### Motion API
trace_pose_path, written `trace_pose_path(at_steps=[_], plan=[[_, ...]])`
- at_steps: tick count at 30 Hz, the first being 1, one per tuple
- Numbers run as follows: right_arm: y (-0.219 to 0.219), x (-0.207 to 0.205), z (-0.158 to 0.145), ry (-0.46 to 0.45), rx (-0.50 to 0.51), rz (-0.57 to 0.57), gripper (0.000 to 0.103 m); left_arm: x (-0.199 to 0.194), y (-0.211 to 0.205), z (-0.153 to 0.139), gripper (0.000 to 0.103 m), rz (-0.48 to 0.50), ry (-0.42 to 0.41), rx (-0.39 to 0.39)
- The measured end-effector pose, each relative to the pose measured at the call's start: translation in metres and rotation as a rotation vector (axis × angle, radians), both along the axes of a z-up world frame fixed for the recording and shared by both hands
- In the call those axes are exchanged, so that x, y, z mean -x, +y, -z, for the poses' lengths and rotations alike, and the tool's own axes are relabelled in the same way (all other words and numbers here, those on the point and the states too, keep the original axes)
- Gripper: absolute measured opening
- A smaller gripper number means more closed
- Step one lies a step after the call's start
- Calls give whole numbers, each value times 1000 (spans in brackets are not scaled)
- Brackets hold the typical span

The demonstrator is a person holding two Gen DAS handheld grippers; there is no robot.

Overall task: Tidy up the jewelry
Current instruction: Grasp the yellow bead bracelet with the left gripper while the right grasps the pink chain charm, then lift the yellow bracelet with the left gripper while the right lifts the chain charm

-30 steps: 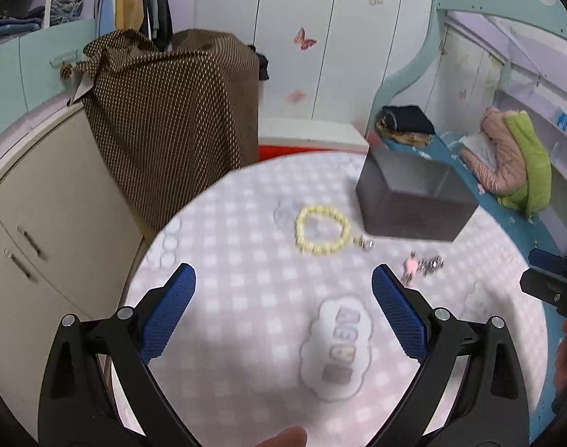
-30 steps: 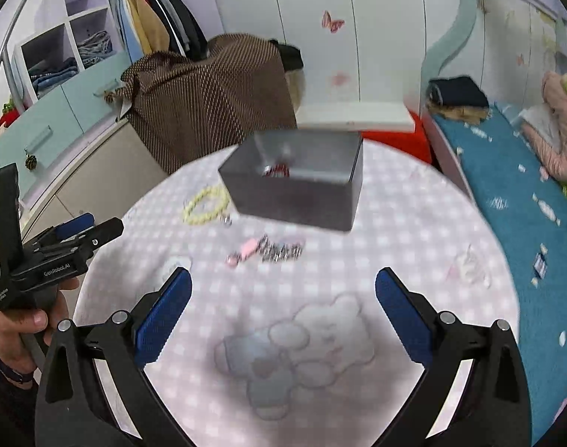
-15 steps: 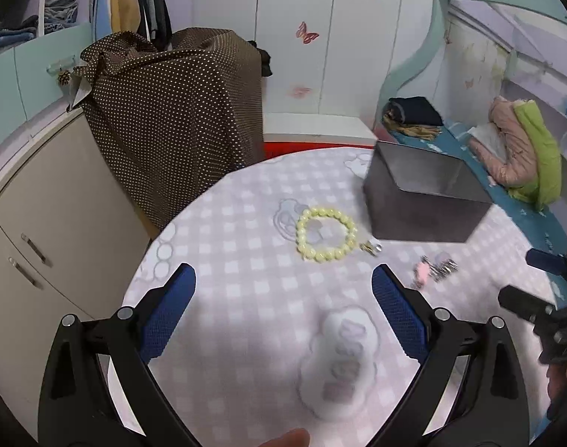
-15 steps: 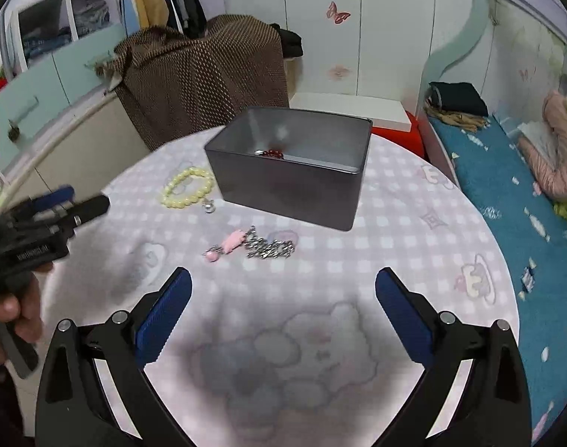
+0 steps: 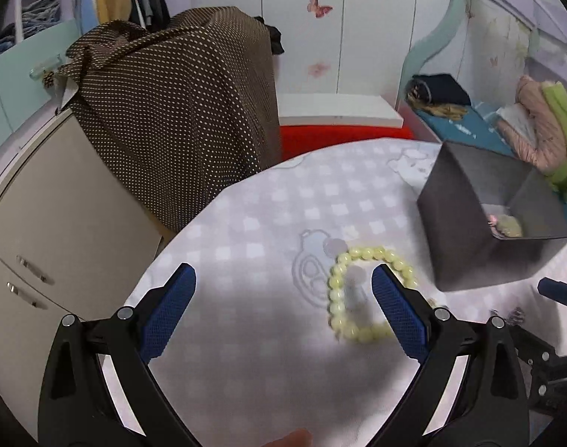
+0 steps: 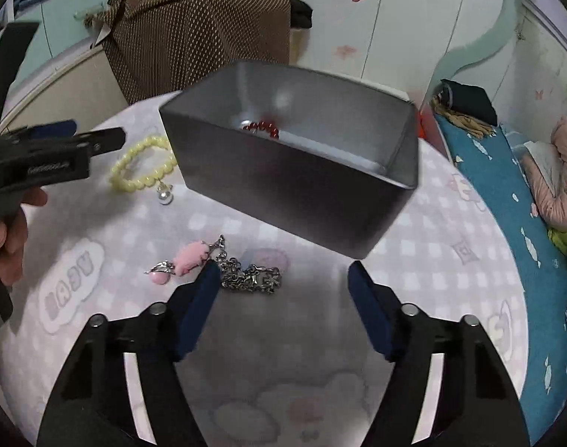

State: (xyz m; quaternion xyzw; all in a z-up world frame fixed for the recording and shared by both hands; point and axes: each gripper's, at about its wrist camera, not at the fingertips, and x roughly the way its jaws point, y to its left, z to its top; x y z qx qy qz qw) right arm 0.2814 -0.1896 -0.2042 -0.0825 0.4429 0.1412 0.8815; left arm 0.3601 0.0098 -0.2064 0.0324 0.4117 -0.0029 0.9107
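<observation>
Since the earlier frames both tongs have been brought lower and closer to the jewelry, and the jaws of the right tongs (image 6: 283, 279) have just been closing, with nothing pinched between them yet.

On the left, the left tongs (image 5: 283, 290) are held spread wide and empty above the tabletop (image 5: 253, 201); the yellow bead bracelet (image 5: 361, 294) lies partly behind the right-hand pad (image 5: 399, 316). A closure from here is judged likely to catch one side of the loop only, or to push the beads away across the cloth.

In the middle, the silver chain (image 6: 252, 277) with its pink charm (image 6: 188, 259) lies on the tabletop just ahead of the left pad (image 6: 201, 305) of the right tongs. Because the chain sits off-centre toward that pad, it could be nudged aside rather than gripped, and a thin, limp chain may slip out when lifted.

To the right, the grey box (image 6: 294, 182), already holding red beads (image 6: 263, 128), stands close behind; it could be bumped by the tongs.
</observation>
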Motion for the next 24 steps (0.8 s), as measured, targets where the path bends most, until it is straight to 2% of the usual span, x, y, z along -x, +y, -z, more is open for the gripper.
trace_pose_path(at_steps=[3, 4, 5, 6, 7, 10, 11, 12, 13, 14, 15, 19, 24], plan=[[2, -1, 1, 0, -19, -19, 56, -11, -5, 12, 94, 17, 34, -18], [4, 0, 0, -3, -25, -33, 47, -13, -6, 17, 93, 27, 49, -15], [5, 1, 0, -1, -36, -50, 37, -14, -8, 21, 83, 36, 65, -9], [6, 2, 0, 3, -47, -65, 33, -14, -6, 21, 73, 46, 71, 24], [8, 4, 0, 1, -45, -78, 29, -14, -5, 22, 70, 52, 75, 41], [9, 7, -1, 2, -45, -97, 23, -10, -11, 21, 51, 100, 66, 37], [8, 7, -1, 10, -58, -105, 15, -8, -14, 21, 41, 118, 68, 34], [9, 8, -1, 17, -63, -113, 11, -7, -18, 20, 30, 133, 71, 37], [9, 11, -1, 7, -37, -117, 9, -6, -20, 20, 25, 145, 75, 42], [8, 12, -1, 8, -40, -122, 8, -6, -21, 19, 14, 152, 79, 46], [7, 13, -2, 12, -51, -124, 8, -5, -22, 19, 9, 161, 84, 57], [8, 13, -1, 8, -61, -136, 9, 1, -23, 18, 9, 176, 92, 89], [18, 12, 0, -4, -14, -180, 9, 4, -21, 17, 9, 171, 95, 104]])
